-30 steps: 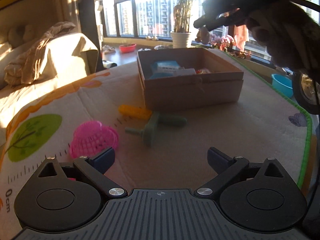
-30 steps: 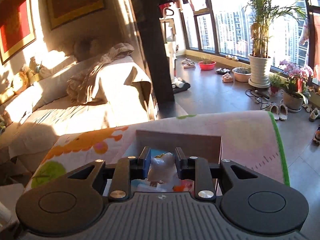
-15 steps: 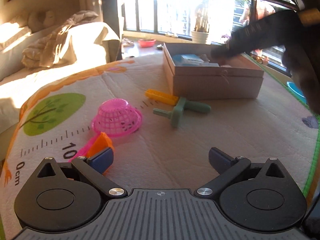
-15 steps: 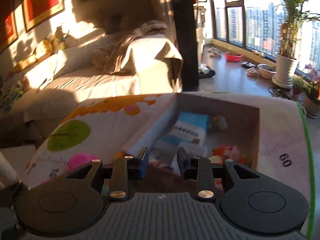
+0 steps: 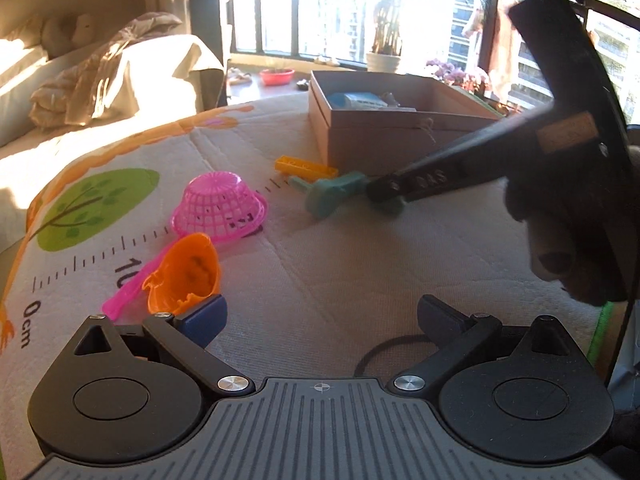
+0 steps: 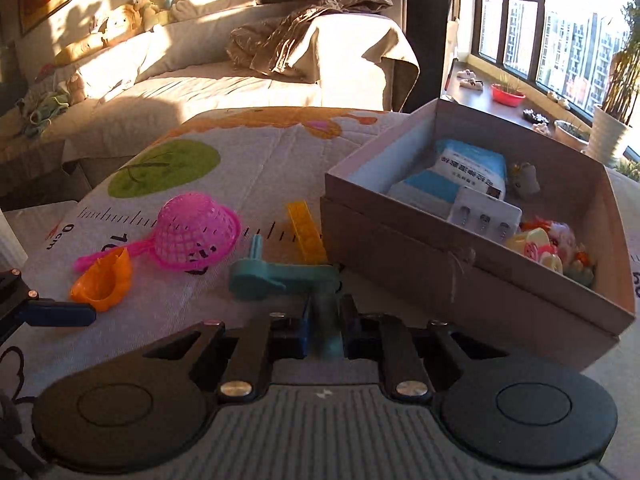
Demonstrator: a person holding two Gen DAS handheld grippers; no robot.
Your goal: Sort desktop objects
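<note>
A teal toy tool (image 6: 280,278) lies on the play mat in front of a cardboard box (image 6: 460,276). My right gripper (image 6: 325,320) is shut on its handle; it also shows in the left wrist view (image 5: 384,194), with the teal tool (image 5: 332,196) at its tip. My left gripper (image 5: 320,316) is open and empty, low over the mat. An orange scoop (image 5: 184,276) sits just beyond its left finger. A pink mesh strainer (image 5: 220,208) and a yellow block (image 5: 306,166) lie further out.
The box (image 5: 400,132) holds blue packets (image 6: 460,168), a white case (image 6: 486,216) and small toys. The mat's green edge (image 5: 600,328) runs on the right. A sofa with a blanket (image 6: 304,40) stands behind the table.
My right gripper dropped a small item into the box, came down to the mat and closed on the teal tool's handle. My left gripper drew back, bringing the orange scoop into view.
</note>
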